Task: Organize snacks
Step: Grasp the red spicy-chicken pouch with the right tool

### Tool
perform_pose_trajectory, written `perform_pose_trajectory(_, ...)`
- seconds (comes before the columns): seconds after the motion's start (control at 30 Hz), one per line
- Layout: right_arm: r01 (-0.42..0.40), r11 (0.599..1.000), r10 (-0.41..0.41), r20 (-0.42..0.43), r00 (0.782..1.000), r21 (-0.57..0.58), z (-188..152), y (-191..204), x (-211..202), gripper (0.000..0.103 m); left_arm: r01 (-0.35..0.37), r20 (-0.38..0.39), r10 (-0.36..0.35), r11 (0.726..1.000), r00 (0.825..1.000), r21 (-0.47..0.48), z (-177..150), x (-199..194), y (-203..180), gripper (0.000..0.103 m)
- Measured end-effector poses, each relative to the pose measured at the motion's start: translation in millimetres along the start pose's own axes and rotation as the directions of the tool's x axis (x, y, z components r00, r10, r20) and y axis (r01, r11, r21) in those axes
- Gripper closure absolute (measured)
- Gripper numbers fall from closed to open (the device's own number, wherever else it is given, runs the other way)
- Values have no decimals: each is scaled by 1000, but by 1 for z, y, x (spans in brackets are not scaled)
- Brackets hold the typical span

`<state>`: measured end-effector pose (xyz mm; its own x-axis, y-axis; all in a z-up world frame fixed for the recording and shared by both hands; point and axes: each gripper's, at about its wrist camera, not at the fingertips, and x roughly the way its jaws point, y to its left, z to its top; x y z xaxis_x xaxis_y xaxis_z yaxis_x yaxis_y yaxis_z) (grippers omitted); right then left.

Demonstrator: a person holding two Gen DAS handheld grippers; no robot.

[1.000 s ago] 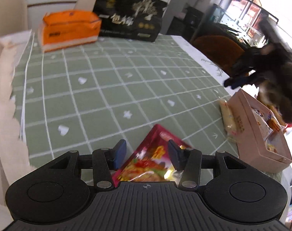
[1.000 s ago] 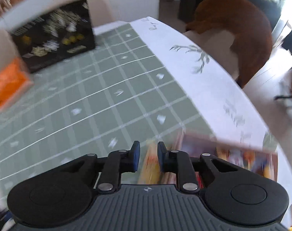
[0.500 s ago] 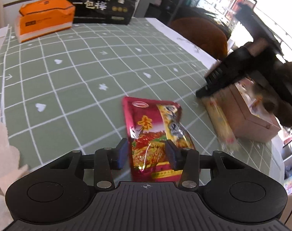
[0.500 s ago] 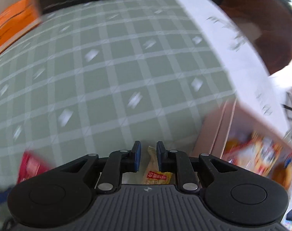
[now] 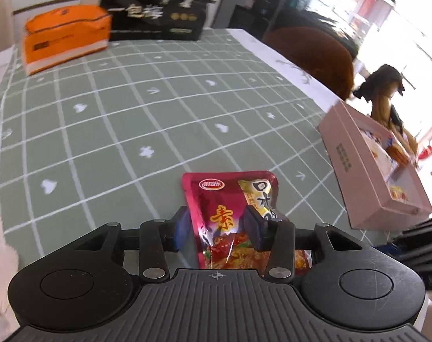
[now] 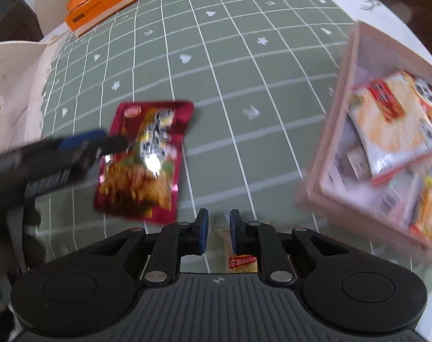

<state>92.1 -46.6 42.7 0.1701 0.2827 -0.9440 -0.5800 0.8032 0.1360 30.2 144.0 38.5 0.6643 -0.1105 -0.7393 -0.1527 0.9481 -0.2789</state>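
Observation:
A red snack packet (image 5: 230, 208) lies on the green checked tablecloth, between the jaws of my left gripper (image 5: 217, 223), which is open around it. The same packet (image 6: 147, 159) shows in the right wrist view with the left gripper (image 6: 102, 144) at its left edge. My right gripper (image 6: 218, 229) is shut on a thin yellow snack stick (image 6: 238, 256) and holds it above the table, left of the pink box (image 6: 324, 165). The pink box (image 5: 355, 168) holds several snack packs (image 6: 392, 119).
An orange tissue pack (image 5: 65, 38) and a black gift box (image 5: 156, 8) stand at the far end of the table. A brown chair (image 5: 315, 54) stands past the right edge. A white paper bag (image 6: 13, 79) is at the left.
My right gripper has lifted the yellow stick off the table and swung over beside the pink box. My left gripper has closed in around the red packet, jaws still open.

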Motion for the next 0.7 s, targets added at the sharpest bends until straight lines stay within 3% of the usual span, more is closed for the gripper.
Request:
perform_pose_trajectory(0.13, 32, 999, -31, 60, 998, -5, -21, -2, -11, 86, 70, -37, -67, 993, 997, 90, -2, 6, -17, 56)
perform_pose_trajectory(0.2, 7, 1000, -8, 107, 994, 4, -23, -5, -15, 84, 125, -72, -117, 986, 991, 115, -7, 8, -24, 54)
perform_pose_trajectory(0.27, -22, 1000, 20, 153, 988, 15, -24, -4, -20, 70, 180, -97, -169, 976, 981, 125, -12, 6, -28, 57)
perform_pose_trajectory(0.3, -31, 999, 25, 179, 984, 26, -25, -3, -22, 52, 188, -104, -177, 976, 979, 112, -14, 4, -27, 61)
perform_pose_trajectory(0.33, -36, 999, 27, 203, 979, 40, -26, -3, -21, 35, 183, -98, -175, 980, 980, 81, -14, 1, -23, 64)
perform_pose_trajectory(0.37, -40, 998, 28, 221, 975, 53, -26, -3, -19, 31, 171, -80, -167, 984, 983, 51, -14, -4, -19, 64)
perform_pose_trajectory(0.6, -60, 989, 28, 225, 974, 136, -4, 11, 20, 30, 63, 28, -60, 990, 998, -123, -13, -44, 19, 64)
perform_pose_trajectory(0.7, -45, 987, 7, 240, 971, 153, 6, 26, 30, 15, 46, 33, -42, 989, 999, -139, -16, -51, 24, 64)
